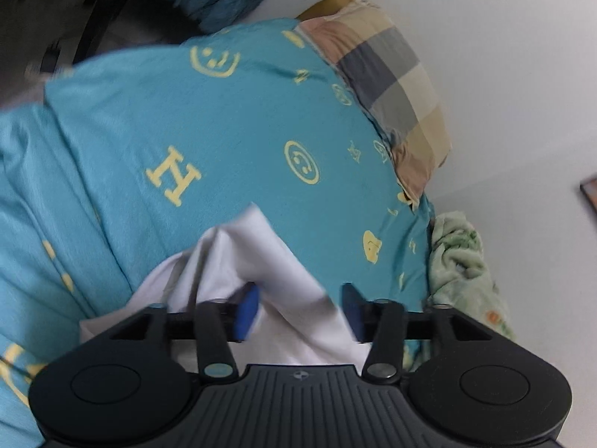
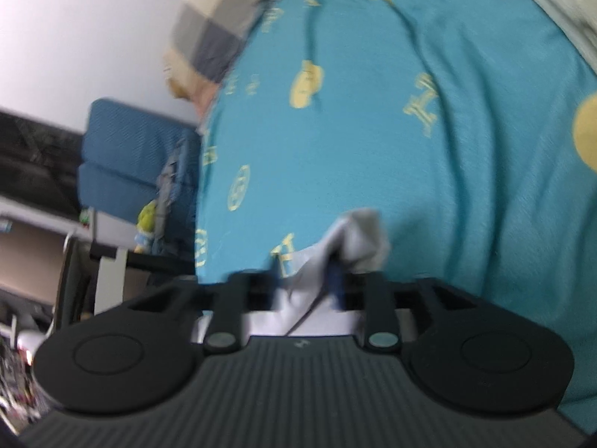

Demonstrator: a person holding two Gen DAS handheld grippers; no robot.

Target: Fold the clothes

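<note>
A white garment (image 1: 257, 261) lies bunched on the turquoise bedspread (image 1: 209, 119). My left gripper (image 1: 300, 310) has its blue pads (image 1: 248, 310) apart, with white cloth draped between and over them. In the right wrist view my right gripper (image 2: 308, 280) has its pads closer together, with a fold of the white garment (image 2: 354, 239) sticking up between them. The image is blurred, so the right grip on the cloth is unclear.
A checked pillow (image 1: 391, 86) lies at the head of the bed by the white wall (image 1: 503, 56). A green blanket (image 1: 459, 261) is bunched beside the wall. A blue chair (image 2: 130, 149) and a cluttered desk (image 2: 33, 254) stand off the bed's edge.
</note>
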